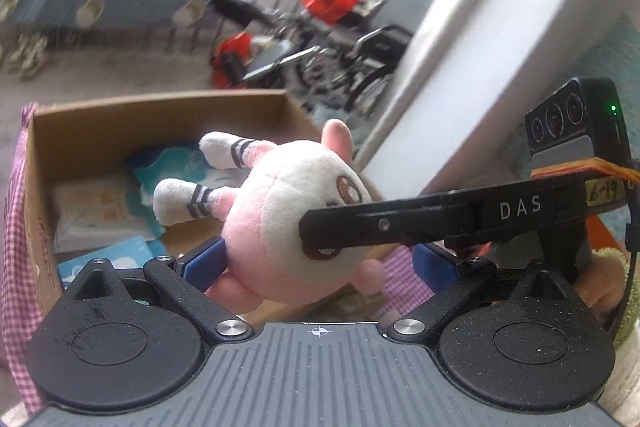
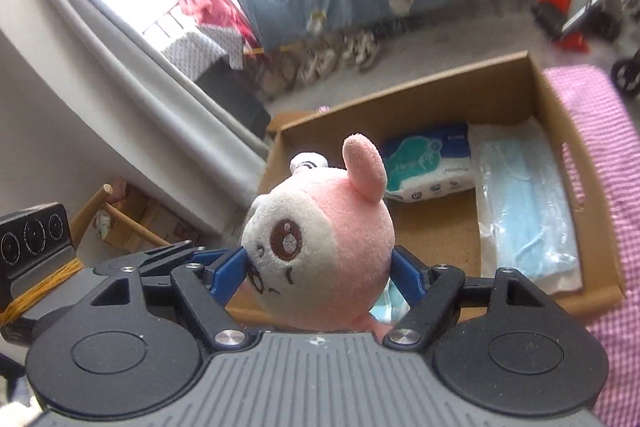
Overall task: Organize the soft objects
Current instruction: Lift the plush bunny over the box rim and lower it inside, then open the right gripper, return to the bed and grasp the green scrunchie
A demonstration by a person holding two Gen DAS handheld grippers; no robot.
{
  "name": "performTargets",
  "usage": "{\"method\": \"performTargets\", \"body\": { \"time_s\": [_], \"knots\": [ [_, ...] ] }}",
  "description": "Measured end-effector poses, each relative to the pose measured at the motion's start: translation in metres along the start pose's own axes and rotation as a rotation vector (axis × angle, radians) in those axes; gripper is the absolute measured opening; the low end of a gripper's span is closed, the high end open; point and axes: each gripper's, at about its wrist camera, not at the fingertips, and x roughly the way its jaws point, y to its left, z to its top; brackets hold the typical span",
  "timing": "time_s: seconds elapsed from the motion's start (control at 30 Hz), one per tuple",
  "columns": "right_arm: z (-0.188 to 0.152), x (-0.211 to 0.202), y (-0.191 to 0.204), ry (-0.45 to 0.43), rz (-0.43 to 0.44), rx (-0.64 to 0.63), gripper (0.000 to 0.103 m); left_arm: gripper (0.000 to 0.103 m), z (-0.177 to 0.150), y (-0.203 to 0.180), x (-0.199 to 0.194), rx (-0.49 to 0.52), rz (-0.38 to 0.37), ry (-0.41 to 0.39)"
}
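Note:
A round pink and white plush toy [image 2: 320,239] with striped feet hangs above an open cardboard box [image 2: 400,91]. My right gripper [image 2: 320,275] is shut on its head, a blue pad pressed to each side. In the left wrist view one black finger [image 1: 400,223] of the right gripper lies across the face of the plush toy [image 1: 280,219]. My left gripper [image 1: 318,263] is open around the toy from below: its left pad touches the plush, its right pad stands apart. The left gripper's fingers [image 2: 160,253] show just behind the right one's.
The cardboard box [image 1: 160,111] holds a tissue pack [image 2: 428,163] and a bag of blue face masks [image 2: 524,211], with bare floor between them. It sits on pink checked cloth [image 2: 600,147]. A white wall [image 1: 460,67] rises to the right; clutter and a wheelchair [image 1: 360,67] lie beyond.

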Motion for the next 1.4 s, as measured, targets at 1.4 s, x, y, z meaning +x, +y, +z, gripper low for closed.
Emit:
{"method": "performTargets", "body": {
  "time_s": [1.4],
  "knots": [
    [0.058, 0.082, -0.057, 0.06, -0.234, -0.235, 0.083, 0.101, 0.03, 0.075, 0.113, -0.343, 0.069, 0.285]
  ]
}}
